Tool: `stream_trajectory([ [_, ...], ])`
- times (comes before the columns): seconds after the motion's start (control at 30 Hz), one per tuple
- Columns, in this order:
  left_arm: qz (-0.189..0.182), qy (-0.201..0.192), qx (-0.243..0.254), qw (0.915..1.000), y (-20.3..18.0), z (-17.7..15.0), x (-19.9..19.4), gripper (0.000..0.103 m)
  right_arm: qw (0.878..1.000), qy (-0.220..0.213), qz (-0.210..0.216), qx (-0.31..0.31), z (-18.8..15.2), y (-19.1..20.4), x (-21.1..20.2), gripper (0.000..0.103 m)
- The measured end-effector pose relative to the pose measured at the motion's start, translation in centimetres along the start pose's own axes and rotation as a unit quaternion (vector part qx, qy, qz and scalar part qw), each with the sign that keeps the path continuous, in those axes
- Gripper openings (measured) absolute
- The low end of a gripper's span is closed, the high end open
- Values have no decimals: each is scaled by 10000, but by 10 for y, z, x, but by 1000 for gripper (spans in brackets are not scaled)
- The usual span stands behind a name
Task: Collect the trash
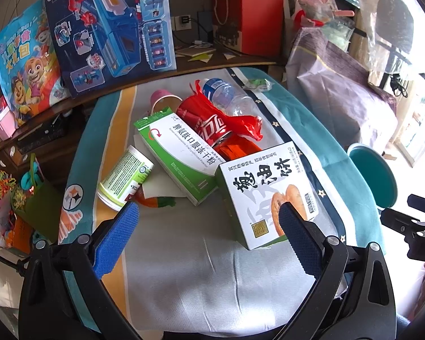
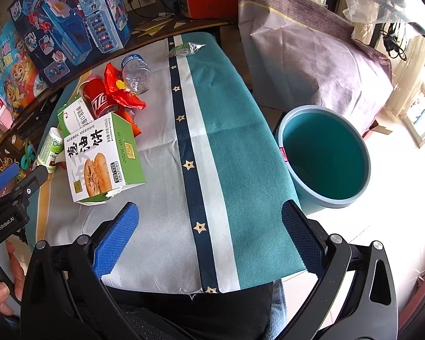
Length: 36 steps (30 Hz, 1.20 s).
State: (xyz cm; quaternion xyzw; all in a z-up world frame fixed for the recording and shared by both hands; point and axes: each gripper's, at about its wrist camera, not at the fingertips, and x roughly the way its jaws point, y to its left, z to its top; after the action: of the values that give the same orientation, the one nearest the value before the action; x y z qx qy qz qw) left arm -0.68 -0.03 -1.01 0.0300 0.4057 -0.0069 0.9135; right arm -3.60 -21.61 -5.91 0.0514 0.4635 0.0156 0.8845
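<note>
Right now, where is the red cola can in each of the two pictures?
Left wrist view: the red cola can lies above centre, amid red plastic wrap, between the green-and-white medicine box and the clear plastic bottle.
Right wrist view: the red cola can sits upper left, behind the white-and-green pastry box.
Shared landmark: that pastry box, just in front of the can in both.

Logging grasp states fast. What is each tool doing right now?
Left tool: open, holding nothing, poised over the cloth short of the biscuit box.
Right tool: open, holding nothing, above the cloth near the teal bin.
</note>
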Motion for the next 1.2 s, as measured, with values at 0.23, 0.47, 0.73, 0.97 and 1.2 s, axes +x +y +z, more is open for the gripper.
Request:
stream_trajectory([
  [0.23,3,-3,-7,10000,0,0,0,99,10000,33,-1,4,2,0,1,97],
  [0.47,-20,5,-6,10000,-1,0,1,99,10000,36,-11,5,2,0,1,97],
  [0.73,-28,29,7,10000,-2,-2,3,99,9999,101,-17,-4,3,0,4,97],
  [0.97,-48,61,-39,10000,5,-4,7,99,9998,161,-12,-110,5,8,7,97],
  [1.2,-47,75,-139,9999,26,-3,12,99,9992,207,189,-272,15,18,12,97],
])
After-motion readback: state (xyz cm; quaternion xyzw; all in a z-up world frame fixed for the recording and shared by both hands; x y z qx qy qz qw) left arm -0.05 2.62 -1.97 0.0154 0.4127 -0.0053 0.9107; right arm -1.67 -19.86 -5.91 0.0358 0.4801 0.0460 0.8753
